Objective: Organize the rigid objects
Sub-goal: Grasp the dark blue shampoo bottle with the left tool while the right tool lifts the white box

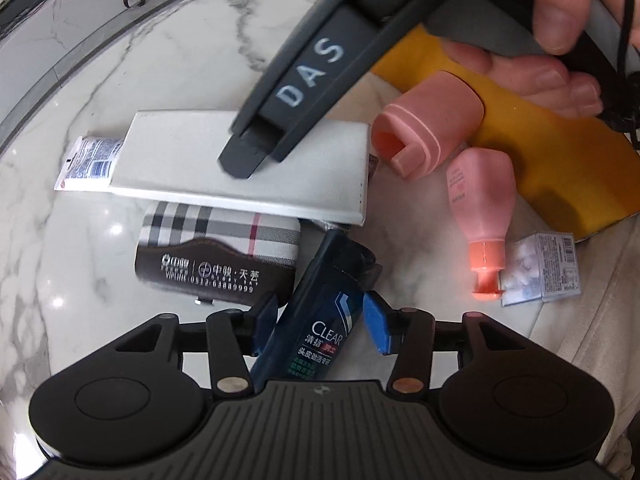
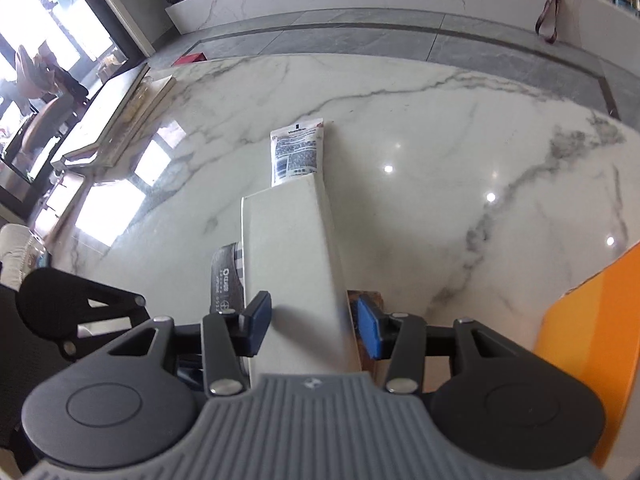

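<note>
My left gripper (image 1: 320,322) points down over a dark blue CLEAR bottle (image 1: 324,280) that lies on the marble table (image 1: 140,60). Its blue pads stand on either side of the bottle, and a gap shows at the right pad. My right gripper (image 2: 312,330) hangs half open over a flat silver box (image 2: 292,248). Its left pad overlaps the box's face and throws a shadow on it. In the left wrist view the right gripper's fingertips (image 1: 240,162) sit above the silver box (image 1: 200,160), which rests on a plaid pouch (image 1: 220,248) and a white tube (image 1: 90,164).
A pink cap-shaped piece (image 1: 424,132), a pink bottle (image 1: 480,204) and a small clear packet (image 1: 548,268) lie to the right, beside a yellow-orange bin (image 1: 560,168). A hand (image 1: 560,12) holds the right gripper. Grey floor lies beyond the table's far edge (image 2: 360,40).
</note>
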The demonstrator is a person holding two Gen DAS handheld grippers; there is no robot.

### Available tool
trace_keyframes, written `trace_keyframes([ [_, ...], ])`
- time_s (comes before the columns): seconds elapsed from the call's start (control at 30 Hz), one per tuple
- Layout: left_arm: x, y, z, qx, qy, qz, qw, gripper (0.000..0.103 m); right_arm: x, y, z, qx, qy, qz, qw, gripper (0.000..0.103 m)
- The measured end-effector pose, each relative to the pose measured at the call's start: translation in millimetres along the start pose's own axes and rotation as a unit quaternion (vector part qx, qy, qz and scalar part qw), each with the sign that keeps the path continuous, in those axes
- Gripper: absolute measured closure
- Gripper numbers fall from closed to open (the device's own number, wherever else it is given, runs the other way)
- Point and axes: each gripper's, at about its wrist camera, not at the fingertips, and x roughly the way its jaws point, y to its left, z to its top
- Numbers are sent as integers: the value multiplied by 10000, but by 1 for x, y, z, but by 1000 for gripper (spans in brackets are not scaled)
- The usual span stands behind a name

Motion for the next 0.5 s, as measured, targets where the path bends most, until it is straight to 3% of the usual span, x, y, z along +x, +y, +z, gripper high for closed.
trace_keyframes([
  [0.27, -2, -5, -1, -406, 28, 62, 9992, 53, 12, 0, 1, 137, 70, 284, 9995, 49],
  [0.4, -5, -6, -6, -900, 82, 78, 9959, 56, 2, 6, -1, 89, -51, 148, 9998, 62],
  [0.5, -7, -4, -10, -1480, 115, 107, 9889, 57, -8, 8, -3, 73, -73, 108, 9999, 67],
])
